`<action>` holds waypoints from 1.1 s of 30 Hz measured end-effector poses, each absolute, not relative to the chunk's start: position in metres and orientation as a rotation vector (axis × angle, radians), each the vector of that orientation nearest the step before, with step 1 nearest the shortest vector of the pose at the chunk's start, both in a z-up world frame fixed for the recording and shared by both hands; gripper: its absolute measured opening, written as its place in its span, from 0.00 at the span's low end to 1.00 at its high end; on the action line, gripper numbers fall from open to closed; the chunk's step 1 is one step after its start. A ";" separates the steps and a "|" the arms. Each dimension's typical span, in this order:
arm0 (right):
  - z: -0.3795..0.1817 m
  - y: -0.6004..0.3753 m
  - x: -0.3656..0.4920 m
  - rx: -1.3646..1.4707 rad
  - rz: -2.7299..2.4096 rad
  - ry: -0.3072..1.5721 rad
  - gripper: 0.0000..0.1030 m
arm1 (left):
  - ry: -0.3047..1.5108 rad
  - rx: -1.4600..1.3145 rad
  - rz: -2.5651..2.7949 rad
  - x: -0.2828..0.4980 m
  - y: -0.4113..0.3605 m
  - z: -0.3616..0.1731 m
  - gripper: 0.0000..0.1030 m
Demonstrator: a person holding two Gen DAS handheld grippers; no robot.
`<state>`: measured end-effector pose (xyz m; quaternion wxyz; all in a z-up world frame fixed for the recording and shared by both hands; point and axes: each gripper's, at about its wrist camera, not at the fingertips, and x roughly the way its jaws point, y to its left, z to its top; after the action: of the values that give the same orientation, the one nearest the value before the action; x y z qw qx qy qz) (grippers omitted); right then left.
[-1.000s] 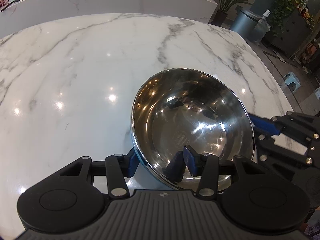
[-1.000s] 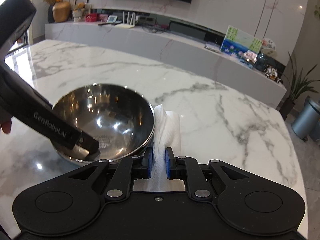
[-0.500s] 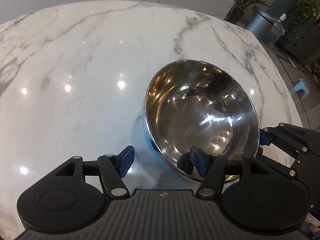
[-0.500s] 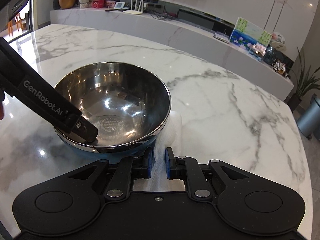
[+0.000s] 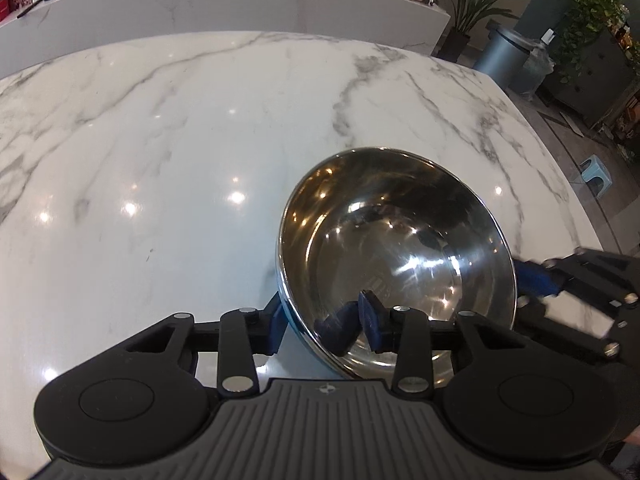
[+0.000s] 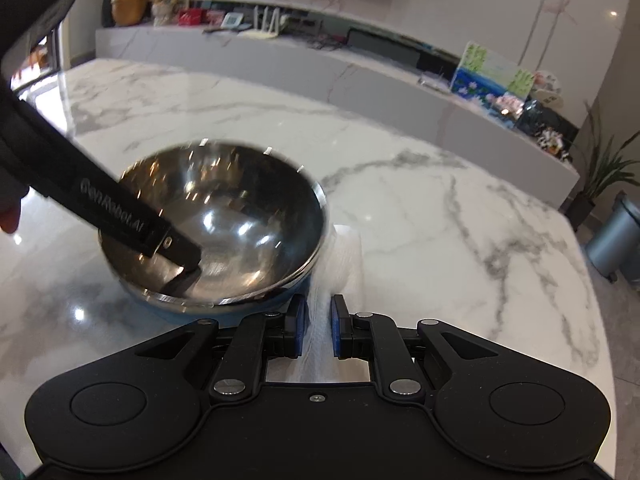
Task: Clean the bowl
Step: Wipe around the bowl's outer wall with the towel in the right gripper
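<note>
I'm looking along both grippers at a glossy white marble table (image 5: 168,184) w/ grey veins and ceiling-light glints. Behind it runs a long marble counter (image 6: 360,80) w/ small items, a painted picture (image 6: 496,76), a potted plant (image 6: 604,172); a grey bin (image 5: 506,58) stands on the floor past the table's far corner. Nothing on the table crowds the work except my two tools.

The bowl (image 5: 396,240) is round, mirror-bright steel inside, blue outside, tilted, sitting on the table just ahead of both grippers.

Left gripper (image 5: 324,326): jaws have just been closing; one blue pad is outside the bowl's wall, the other inside, rim between them. I read the pads as pressing the wall, though it's tight to see. Its black arm crosses the bowl's near-left rim in the right view, printed "GenRobot.AI".

Right gripper (image 6: 318,330): blue pads pinched on a white paper towel (image 6: 340,256), soft, ribbed texture, blurred, lying just beside the bowl's outer wall.
</note>
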<state>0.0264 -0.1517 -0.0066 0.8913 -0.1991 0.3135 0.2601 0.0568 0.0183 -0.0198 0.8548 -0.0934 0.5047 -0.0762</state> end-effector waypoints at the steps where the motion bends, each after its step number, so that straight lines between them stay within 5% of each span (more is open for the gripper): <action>1: -0.003 -0.154 0.026 -0.402 0.534 0.633 0.11 | 1.058 -0.196 -0.160 0.057 0.018 -0.020 0.33; 33: -0.017 -0.138 0.008 -0.482 0.643 0.759 0.11 | 1.044 -0.197 -0.112 0.060 0.017 -0.022 0.41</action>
<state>0.0076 -0.1379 -0.0174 0.8512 -0.2289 0.3603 0.3052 0.0601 0.0172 -0.0216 0.8608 -0.0939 0.4974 -0.0532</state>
